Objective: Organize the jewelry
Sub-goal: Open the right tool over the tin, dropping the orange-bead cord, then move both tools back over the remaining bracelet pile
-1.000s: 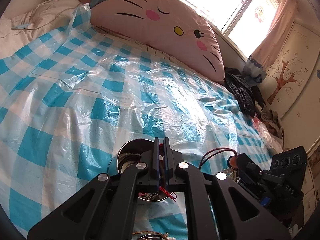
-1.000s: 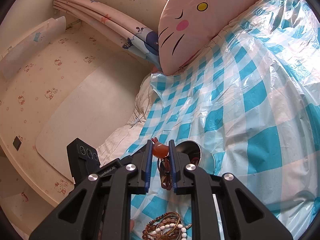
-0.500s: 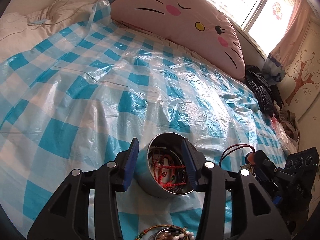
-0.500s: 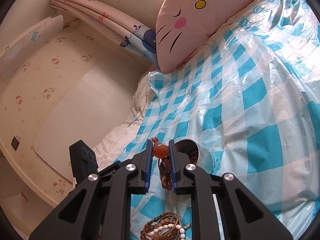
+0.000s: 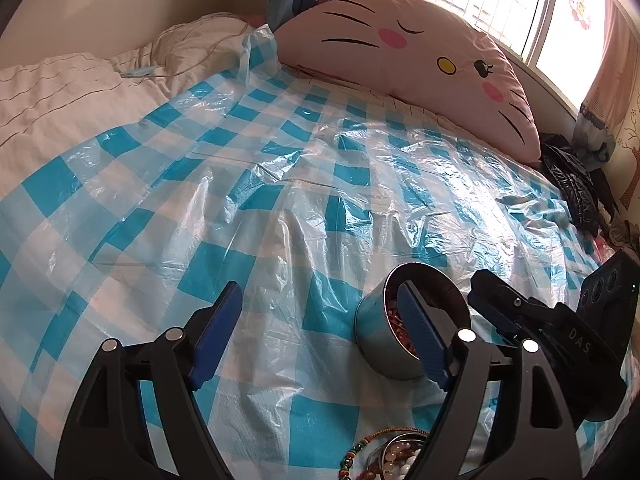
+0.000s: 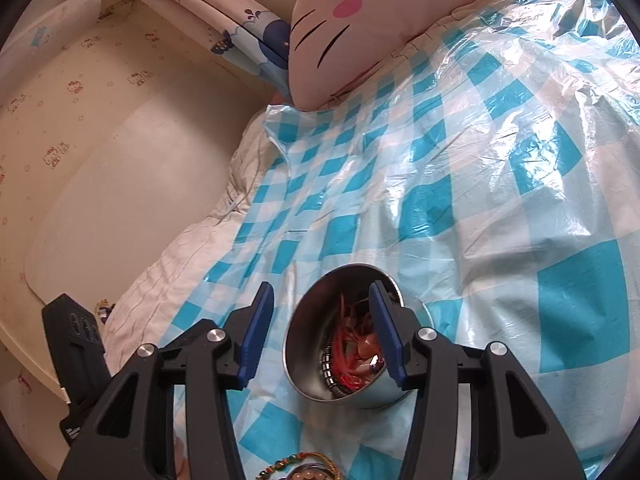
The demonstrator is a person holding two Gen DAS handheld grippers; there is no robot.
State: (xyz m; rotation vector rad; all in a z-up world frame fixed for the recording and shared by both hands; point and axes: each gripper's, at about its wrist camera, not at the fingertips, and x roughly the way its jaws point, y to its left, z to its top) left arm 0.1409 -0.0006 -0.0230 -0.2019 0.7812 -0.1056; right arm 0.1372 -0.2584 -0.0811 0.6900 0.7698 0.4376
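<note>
Jewelry [image 6: 356, 344] fills the steel tin [image 6: 304, 356] under the right hand-held gripper [image 6: 320, 332], both grippers spread apart and empty.

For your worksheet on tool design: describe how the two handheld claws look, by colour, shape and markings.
Both the left claw and right claw have matte black angular frames, silver round bolt heads and flat blue pads on the fingers. A black module lettered "DAS" rides on the right one.

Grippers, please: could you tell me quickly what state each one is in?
Left gripper: open, holding nothing.
Right gripper: open, holding nothing, over the metal bowl.
</note>
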